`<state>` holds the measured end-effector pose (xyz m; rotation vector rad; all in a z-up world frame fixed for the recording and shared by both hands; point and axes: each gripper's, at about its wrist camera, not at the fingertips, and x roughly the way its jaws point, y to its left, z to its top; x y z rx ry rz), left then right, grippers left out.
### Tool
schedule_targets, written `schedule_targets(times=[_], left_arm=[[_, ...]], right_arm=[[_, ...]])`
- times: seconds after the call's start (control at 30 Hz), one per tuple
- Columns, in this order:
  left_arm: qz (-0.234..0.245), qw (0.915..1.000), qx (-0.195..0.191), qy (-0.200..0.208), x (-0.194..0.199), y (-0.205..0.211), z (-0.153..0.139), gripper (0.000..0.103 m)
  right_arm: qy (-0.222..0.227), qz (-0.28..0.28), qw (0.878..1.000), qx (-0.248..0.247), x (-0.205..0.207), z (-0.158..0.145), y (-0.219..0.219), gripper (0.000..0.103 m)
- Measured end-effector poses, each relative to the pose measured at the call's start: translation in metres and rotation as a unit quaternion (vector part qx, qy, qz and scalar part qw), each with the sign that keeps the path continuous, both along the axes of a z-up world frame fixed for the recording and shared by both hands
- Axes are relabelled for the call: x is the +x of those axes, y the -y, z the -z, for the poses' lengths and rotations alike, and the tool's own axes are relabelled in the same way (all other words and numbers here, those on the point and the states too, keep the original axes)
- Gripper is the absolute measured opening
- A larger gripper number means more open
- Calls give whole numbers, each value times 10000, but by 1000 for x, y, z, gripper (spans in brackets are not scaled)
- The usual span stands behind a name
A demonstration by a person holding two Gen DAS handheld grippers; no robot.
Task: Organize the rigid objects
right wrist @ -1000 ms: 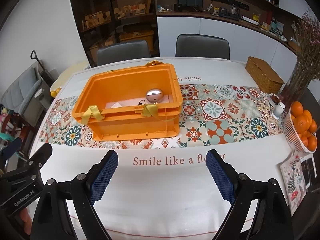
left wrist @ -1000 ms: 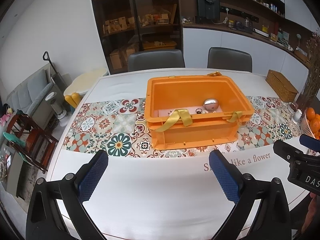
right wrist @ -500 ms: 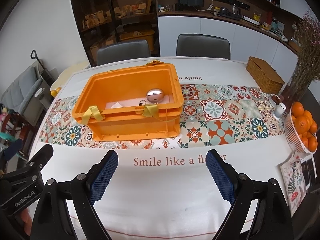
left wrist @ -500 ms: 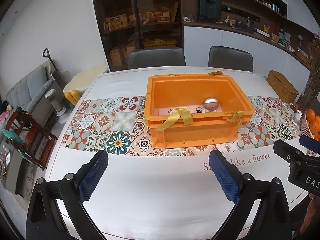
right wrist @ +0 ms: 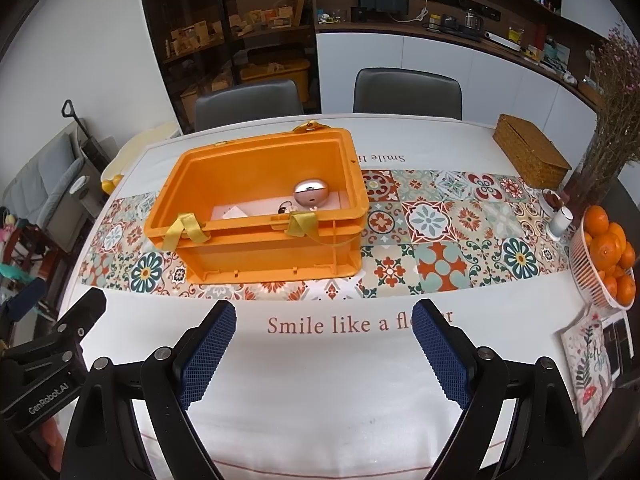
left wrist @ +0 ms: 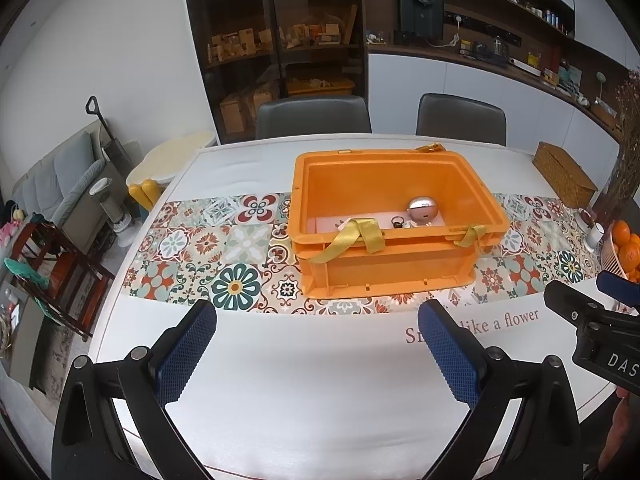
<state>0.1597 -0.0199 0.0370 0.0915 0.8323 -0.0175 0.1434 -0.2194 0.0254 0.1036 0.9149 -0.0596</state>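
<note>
Both of my grabbers hang low over the near, bare part of the white tablecloth, side by side and pointing at the box. On my left gripper the two blue bumpy pads are spread wide with nothing between them. My right gripper is spread wide too, and it holds nothing.

Ahead of them sits the big orange plastic crate, with no lid on it, on the flowery tile-pattern runner in the middle of the table. Inside it, near the right end, lies a shiny round silver thing. Next to that are some small dark bits that I cannot make out, and a flat white piece. Two yellow ribbon straps flop over the near rim.

I think the hard things sit in the crate because its walls keep them together. They may have been put away there, or they may be waiting to come out; I cannot tell which.

I hold both grabbers level and apart, a little back from the crate. The woven brown box and the basket of oranges sit far off to the right.
</note>
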Motion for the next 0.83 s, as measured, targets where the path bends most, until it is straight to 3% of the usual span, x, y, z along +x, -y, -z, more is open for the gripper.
schedule_targets(times=[0.83], left_arm=[[19, 10000, -32, -90, 1, 4, 3, 103]], right_arm=[[-37, -14, 10000, 21, 0, 0, 4, 90]])
